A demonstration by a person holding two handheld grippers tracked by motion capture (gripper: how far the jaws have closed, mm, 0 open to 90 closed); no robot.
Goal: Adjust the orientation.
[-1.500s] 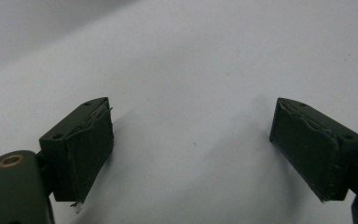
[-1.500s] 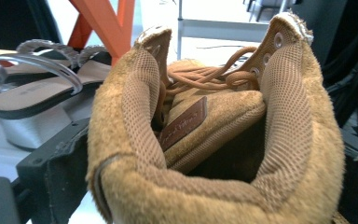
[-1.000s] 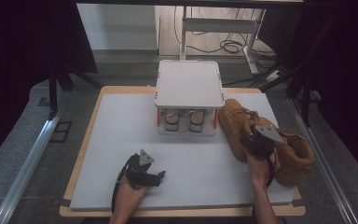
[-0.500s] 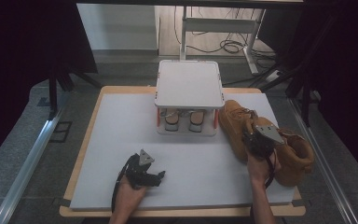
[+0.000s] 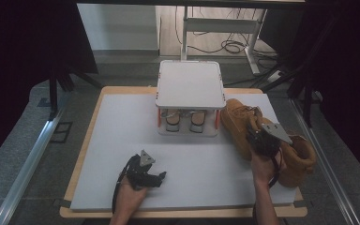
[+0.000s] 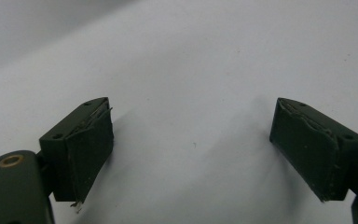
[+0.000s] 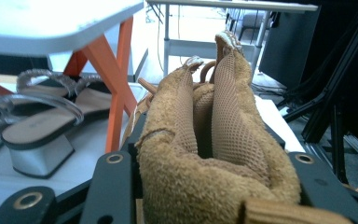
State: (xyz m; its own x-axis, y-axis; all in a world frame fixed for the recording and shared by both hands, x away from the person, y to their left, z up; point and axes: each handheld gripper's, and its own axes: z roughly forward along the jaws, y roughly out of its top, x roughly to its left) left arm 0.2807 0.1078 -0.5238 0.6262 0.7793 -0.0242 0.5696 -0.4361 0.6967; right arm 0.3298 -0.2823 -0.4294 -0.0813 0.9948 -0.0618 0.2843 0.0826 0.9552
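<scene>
Here the right gripper (image 5: pixel 260 138) has its fingers (image 7: pixel 112 186) pressed against both sides of the collar of a tan suede boot (image 5: pixel 238 123), squeezing the soft collar and mesh lining together between them. Those fingers have just been closing, with the boot's collar between them. In the right gripper view the pinched suede bulges up between the two black fingers, and the boot's tongue and lacing stand up beyond it. From the high view, this boot lies near the right edge of the white tabletop (image 5: pixel 122 140), its toe pointing toward the far side, just beside a small white stand (image 5: pixel 190 84) with orange legs. A second tan boot (image 5: pixel 300 157) lies just right of the held one, closer to the tabletop's edge, and the two appear to touch.

Under the stand sits a pair of strappy sandals (image 5: pixel 183 121) with pale block heels; the right gripper view shows them beside an orange leg.

The left gripper (image 5: pixel 146 174) rests near the front of the tabletop, well apart from the boots, in the person's left hand (image 5: pixel 129 197). Its fingers (image 6: pixel 86 149) stand wide with nothing between them but bare white surface.
</scene>
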